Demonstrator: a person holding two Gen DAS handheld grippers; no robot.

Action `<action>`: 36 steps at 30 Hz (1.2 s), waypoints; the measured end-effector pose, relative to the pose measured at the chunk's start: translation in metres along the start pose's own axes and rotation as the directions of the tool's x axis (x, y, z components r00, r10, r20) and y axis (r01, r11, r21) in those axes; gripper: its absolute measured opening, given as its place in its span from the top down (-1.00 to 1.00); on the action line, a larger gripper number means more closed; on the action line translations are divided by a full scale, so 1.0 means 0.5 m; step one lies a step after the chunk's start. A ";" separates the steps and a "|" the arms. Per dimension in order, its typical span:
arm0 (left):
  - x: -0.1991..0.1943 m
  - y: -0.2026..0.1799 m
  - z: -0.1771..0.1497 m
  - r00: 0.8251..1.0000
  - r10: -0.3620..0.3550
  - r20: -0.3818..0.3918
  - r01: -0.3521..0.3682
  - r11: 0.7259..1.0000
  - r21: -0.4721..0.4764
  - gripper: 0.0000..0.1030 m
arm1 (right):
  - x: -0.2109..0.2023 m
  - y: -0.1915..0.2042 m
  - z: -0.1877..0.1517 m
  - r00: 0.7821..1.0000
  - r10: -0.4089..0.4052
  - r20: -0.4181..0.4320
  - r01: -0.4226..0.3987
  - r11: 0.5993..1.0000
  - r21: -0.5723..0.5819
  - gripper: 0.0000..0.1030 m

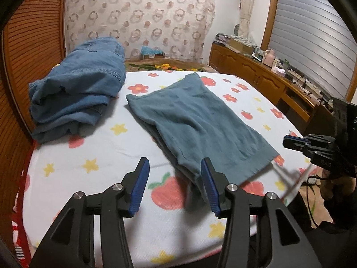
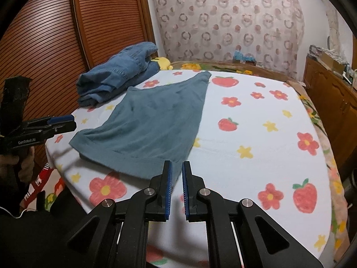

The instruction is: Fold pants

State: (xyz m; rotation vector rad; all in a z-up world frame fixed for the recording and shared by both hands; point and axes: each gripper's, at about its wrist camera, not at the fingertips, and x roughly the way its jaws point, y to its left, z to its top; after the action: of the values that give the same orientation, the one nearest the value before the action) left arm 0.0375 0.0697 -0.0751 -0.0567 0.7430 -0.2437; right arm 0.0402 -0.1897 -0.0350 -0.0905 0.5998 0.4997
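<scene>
Pants [image 1: 196, 122]: teal, folded flat on the flower-print bed [image 1: 107, 147], beside a heap of denim clothes [image 1: 78, 93].
Handling: probably soft, light, limp knit; best pinched at the near hem corners.
Left tongs [image 1: 175, 186]: wide apart, empty.
Right tongs [image 2: 176, 189]: narrow gap, holding nothing.

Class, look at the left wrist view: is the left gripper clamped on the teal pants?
No: the left gripper is open, holding nothing, at the near edge of the teal pants.
</scene>
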 end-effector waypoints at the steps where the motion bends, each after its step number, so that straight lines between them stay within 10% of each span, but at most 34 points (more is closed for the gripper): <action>1: 0.007 0.003 0.006 1.000 0.010 0.001 -0.010 1.000 0.000 0.05 | 0.003 -0.001 0.002 1.000 -0.007 0.002 0.007 1.000 0.003 0.78; 17: 0.180 0.062 0.096 0.993 0.029 -0.113 -0.028 1.000 0.009 0.05 | 0.115 0.023 0.044 0.999 -0.001 -0.047 -0.001 0.999 -0.041 0.63; 25: 0.207 0.084 0.096 0.989 0.006 -0.149 -0.005 1.000 0.006 0.85 | 0.130 0.019 0.037 0.997 -0.010 -0.077 0.007 0.999 -0.036 0.61; 28: 0.202 0.089 0.100 0.984 0.112 -0.138 -0.107 0.993 0.044 0.92 | 0.128 0.016 0.035 0.997 -0.007 -0.076 0.005 1.000 -0.029 0.60; 36: 0.155 0.103 0.108 0.991 0.076 -0.108 -0.077 0.997 -0.006 0.81 | 0.120 0.013 0.028 0.997 -0.003 -0.072 0.002 1.000 -0.015 0.60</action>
State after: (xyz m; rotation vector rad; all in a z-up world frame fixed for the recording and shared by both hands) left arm 0.1393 0.0994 -0.0939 -0.0244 0.8521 -0.1705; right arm 0.0868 -0.1553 -0.0566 -0.1240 0.6664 0.4998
